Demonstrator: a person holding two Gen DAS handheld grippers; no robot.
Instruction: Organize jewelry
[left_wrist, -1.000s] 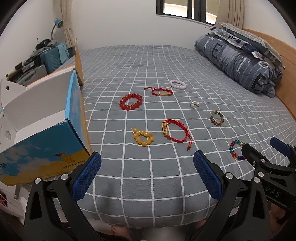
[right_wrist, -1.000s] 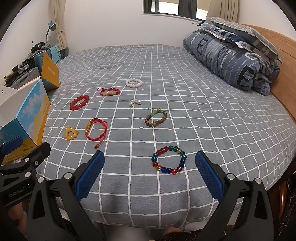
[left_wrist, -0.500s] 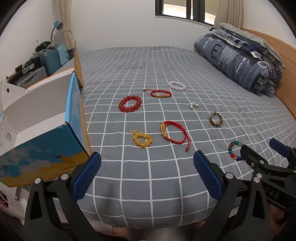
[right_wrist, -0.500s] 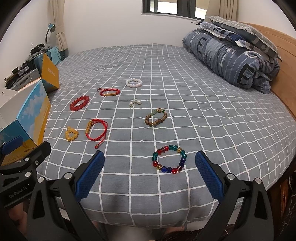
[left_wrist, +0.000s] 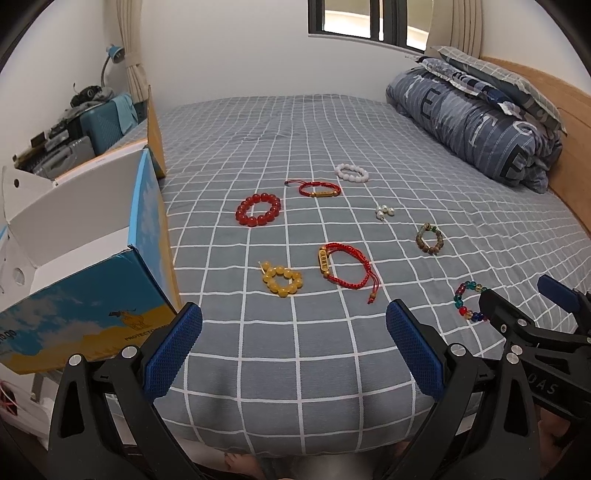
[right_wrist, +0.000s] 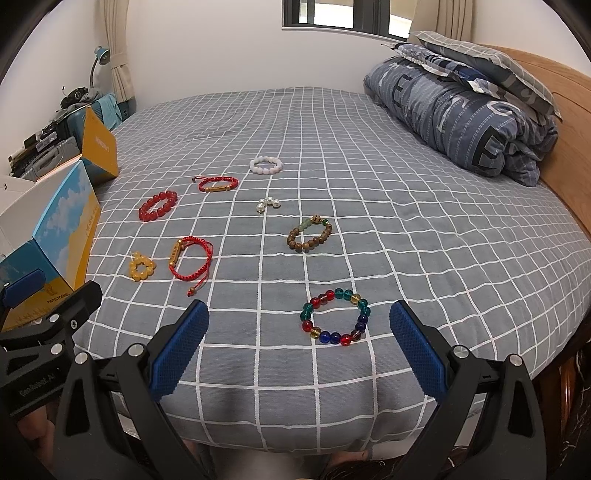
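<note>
A: Where does the jewelry lie?

B: All on the bed (right_wrist: 406, 206), spread over the grey checked cover. Take the pearl cluster (right_wrist: 267, 203) as the dial's middle in the right wrist view: the white bead bracelet (right_wrist: 266, 164) sits at twelve, the brown wooden bracelet (right_wrist: 309, 234) at five, the multicolored glass bracelet (right_wrist: 335, 317) farther down at about five as well.

A: And the red ones?

B: The red cord bracelet with a gold bar (right_wrist: 216, 184) is at ten, the red bead bracelet (right_wrist: 158, 205) at nine, the larger red cord bracelet (right_wrist: 190, 260) at seven, with the yellow bead bracelet (right_wrist: 141, 266) just beside it (apart, not touching).

A: The tools?

B: The right tool (right_wrist: 298, 332) hangs at the bed's near edge, blue pads spread wide, gripping nothing; the multicolored glass bracelet lies between its tips in the picture, on the cover. The left tool (left_wrist: 293, 334) is equally wide and bare, with the yellow bead bracelet and larger red cord bracelet at its twelve.

A: Anything around?

B: An open cardboard box (left_wrist: 92, 258) at nine of the left tool, a rolled blue quilt (right_wrist: 461, 110) at two by the wooden headboard (right_wrist: 561, 122).
</note>
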